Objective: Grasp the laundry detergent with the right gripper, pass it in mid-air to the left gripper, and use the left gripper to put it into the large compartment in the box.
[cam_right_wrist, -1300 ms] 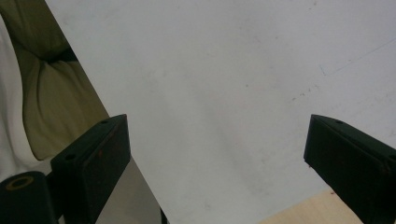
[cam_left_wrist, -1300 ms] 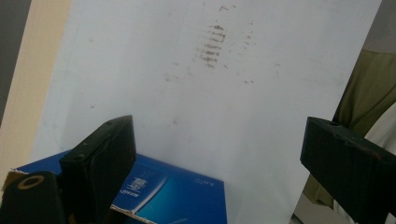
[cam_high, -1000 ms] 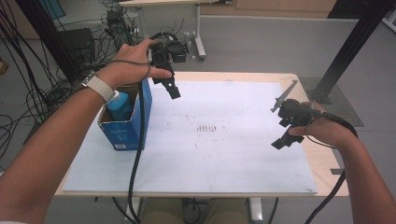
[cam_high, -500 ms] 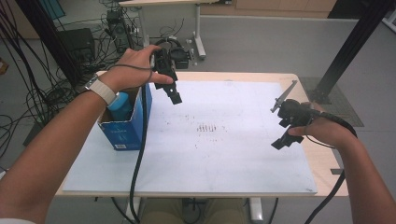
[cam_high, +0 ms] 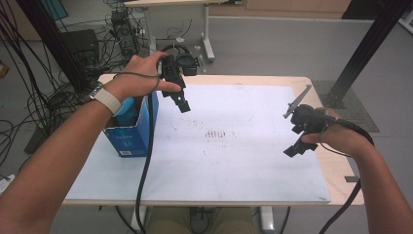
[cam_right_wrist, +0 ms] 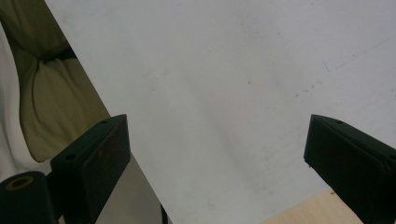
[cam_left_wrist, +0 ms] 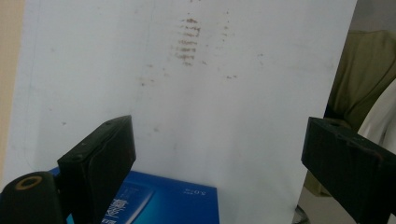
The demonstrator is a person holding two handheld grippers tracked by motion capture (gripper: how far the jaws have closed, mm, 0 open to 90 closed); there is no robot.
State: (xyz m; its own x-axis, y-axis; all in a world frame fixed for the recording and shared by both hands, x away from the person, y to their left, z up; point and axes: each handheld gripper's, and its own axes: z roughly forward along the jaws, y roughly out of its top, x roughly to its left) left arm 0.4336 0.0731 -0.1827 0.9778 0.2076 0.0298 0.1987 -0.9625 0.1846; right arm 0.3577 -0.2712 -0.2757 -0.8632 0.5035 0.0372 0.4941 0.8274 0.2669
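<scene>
1. A lab or test room, by the look of it: bare grey floor point(cam_high: 272, 44) all round.
2. Black cables point(cam_high: 44, 102) lie tangled at the left, beside dark equipment boxes point(cam_high: 80, 41).
3. A wooden table point(cam_high: 336, 170) carries a stained white sheet point(cam_high: 234, 156).
4. A black metal post point(cam_high: 363, 53) rises at the right, and another desk's legs point(cam_high: 207, 34) stand behind.

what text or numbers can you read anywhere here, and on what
Blue box: pale print on its side in the high view, too small to read.
Blue box: white characters and a small line of digits in the left gripper view, too blurred to quote.
White sheet: brown smudges, no writing.
</scene>
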